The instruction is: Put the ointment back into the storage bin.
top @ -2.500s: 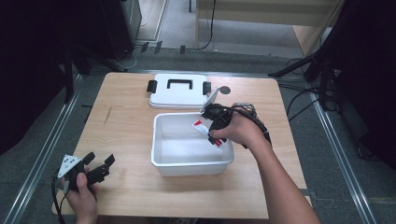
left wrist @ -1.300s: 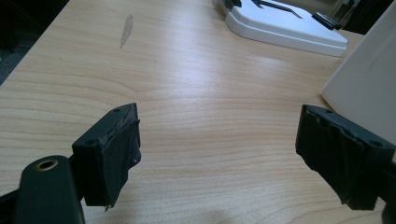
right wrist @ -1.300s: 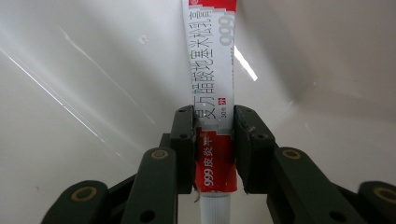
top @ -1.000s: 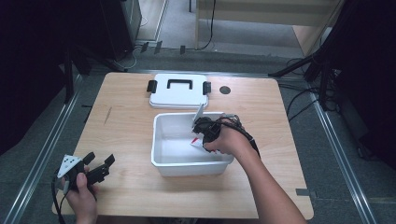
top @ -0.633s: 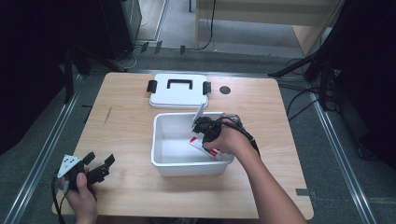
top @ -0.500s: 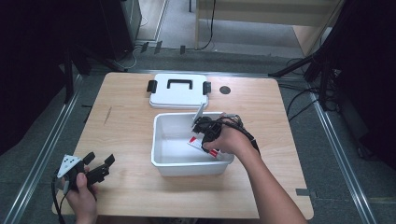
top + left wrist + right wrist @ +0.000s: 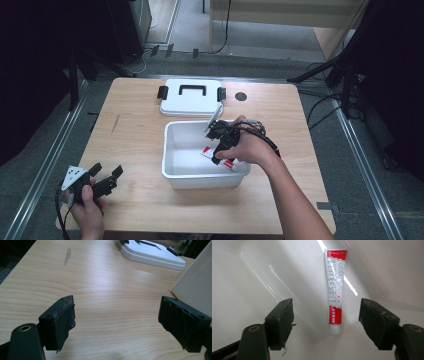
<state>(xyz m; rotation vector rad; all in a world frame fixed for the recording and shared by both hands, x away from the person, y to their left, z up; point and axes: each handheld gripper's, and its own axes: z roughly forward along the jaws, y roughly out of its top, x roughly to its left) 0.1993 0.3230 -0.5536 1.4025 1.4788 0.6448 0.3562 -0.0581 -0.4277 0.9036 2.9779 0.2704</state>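
A red and white tube [image 7: 335, 290] lies flat on the floor of the white bin [image 7: 172, 150], its cap end near a corner. My right gripper [image 7: 327, 322] hovers open just above it, one jaw on each side, not touching it. In the high view the right gripper [image 7: 218, 154] reaches down inside the bin's right half, over the tube [image 7: 206, 151]. My left gripper [image 7: 106, 175] rests open near the table's front left corner, with nothing between its fingers [image 7: 62, 317].
The bin's white lid [image 7: 191, 96] with a black handle lies flat behind the bin. A small black round hole [image 7: 241, 96] sits to its right. The bin's outer wall [image 7: 197, 282] stands right of the left gripper. Bare wood [image 7: 130, 145] spans the left half.
The right gripper carried the tube from above the bin's right rim down into the bin and opened, leaving the tube on the bin's floor. The left gripper stayed still.
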